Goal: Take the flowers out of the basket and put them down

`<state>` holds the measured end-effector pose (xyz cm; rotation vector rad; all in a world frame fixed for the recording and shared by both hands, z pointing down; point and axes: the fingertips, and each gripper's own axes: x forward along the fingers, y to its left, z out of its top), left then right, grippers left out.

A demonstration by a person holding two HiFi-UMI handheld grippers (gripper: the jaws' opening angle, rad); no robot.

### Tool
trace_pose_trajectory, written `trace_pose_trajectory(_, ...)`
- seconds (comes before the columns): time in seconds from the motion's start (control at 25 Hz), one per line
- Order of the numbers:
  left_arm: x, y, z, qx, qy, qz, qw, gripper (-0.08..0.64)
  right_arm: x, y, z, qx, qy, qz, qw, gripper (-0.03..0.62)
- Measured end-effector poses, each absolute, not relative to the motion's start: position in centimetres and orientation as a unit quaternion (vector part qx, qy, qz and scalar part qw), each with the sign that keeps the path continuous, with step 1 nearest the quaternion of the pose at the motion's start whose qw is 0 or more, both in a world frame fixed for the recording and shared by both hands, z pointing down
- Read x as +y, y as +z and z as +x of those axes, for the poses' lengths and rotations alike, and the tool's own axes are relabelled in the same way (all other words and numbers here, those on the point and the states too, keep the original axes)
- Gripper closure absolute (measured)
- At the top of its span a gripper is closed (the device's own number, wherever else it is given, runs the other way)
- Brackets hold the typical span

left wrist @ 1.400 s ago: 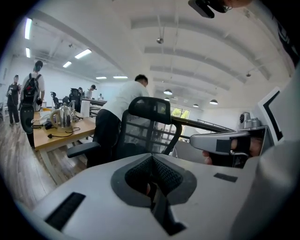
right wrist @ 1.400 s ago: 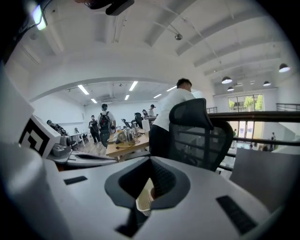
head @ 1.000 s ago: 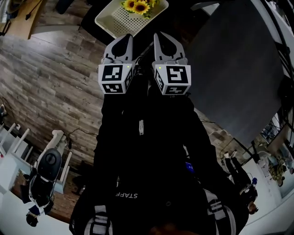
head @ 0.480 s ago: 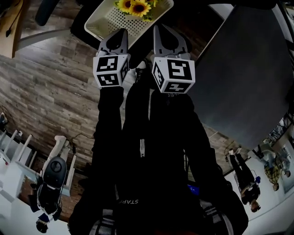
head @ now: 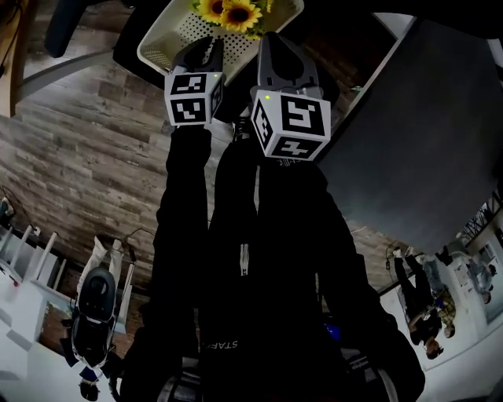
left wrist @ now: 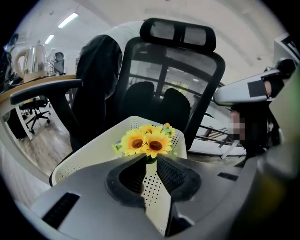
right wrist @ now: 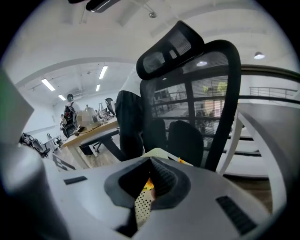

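Observation:
A cream perforated basket (head: 169, 35) rests on the seat of a black office chair, with a bunch of yellow sunflowers (head: 229, 12) at its far end. Both grippers are raised toward it. My left gripper (head: 209, 42) reaches over the basket's near rim. In the left gripper view its jaws are opening by a narrow slit (left wrist: 149, 158), nothing pinched, and the sunflowers (left wrist: 146, 143) stand just beyond the tips over the basket (left wrist: 93, 154). My right gripper (head: 269, 39) hangs beside it, shut and empty (right wrist: 151, 163). A sliver of basket (right wrist: 140, 205) shows below its jaws.
The black mesh chair back (left wrist: 173, 84) rises behind the basket, with an armrest (left wrist: 42, 91) at left. A dark grey tabletop (head: 409, 133) lies to the right. Wood floor (head: 86, 149) spreads to the left. A desk with a kettle (left wrist: 35, 58) stands farther left.
Both grippers have moved forward toward the basket, the left one farther, its tips now over the basket's near rim. The left jaws have parted slightly.

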<state>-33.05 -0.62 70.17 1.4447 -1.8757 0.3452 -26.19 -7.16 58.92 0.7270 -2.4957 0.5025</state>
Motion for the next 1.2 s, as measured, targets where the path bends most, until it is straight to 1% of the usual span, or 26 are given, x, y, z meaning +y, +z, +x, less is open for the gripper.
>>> trace_pose_trajectory(0.2, -1.2, 72.4, -33.6, -0.716, 0.155, 0.568, 0.376, 0.433, -7.6, 59.0, -28.2, -0.914, 0.196, 0.273, 0.229, 0.578)
trace_pose_trajectory(0.48, -2.3, 74.9, -33.1, -0.688, 0.176, 0.589, 0.384, 0.332, -8.4, 59.6, -27.6, -0.906, 0.196, 0.287, 0.241, 0.578)
trace_pose_trajectory(0.84, -3.6, 78.6, -32.9, -0.668, 0.185, 0.597, 0.404, 0.265, -11.0, 58.8, -24.0, -0.892, 0.206, 0.324, 0.237, 0.578)
trace_pose_trajectory(0.96, -4.3, 79.8, -33.0, -0.671, 0.189, 0.595, 0.4, 0.204, -11.1, 58.7, -23.8, -0.893, 0.208, 0.324, 0.234, 0.579)
trace_pose_trajectory(1.0, -4.4, 80.2, -33.1, -0.673, 0.193, 0.592, 0.398, 0.172, -11.2, 58.6, -23.8, -0.893, 0.209, 0.323, 0.233, 0.578)
trace_pose_trajectory(1.12, -5.5, 81.1, -33.4, -0.681, 0.195, 0.592, 0.384, 0.104, -11.3, 58.6, -23.9, -0.895, 0.209, 0.32, 0.229, 0.58)
trace_pose_trajectory(1.2, -6.6, 81.6, -33.4, -0.685, 0.189, 0.597, 0.372, 0.074, -11.4, 58.4, -24.0, -0.897, 0.209, 0.317, 0.225, 0.579)
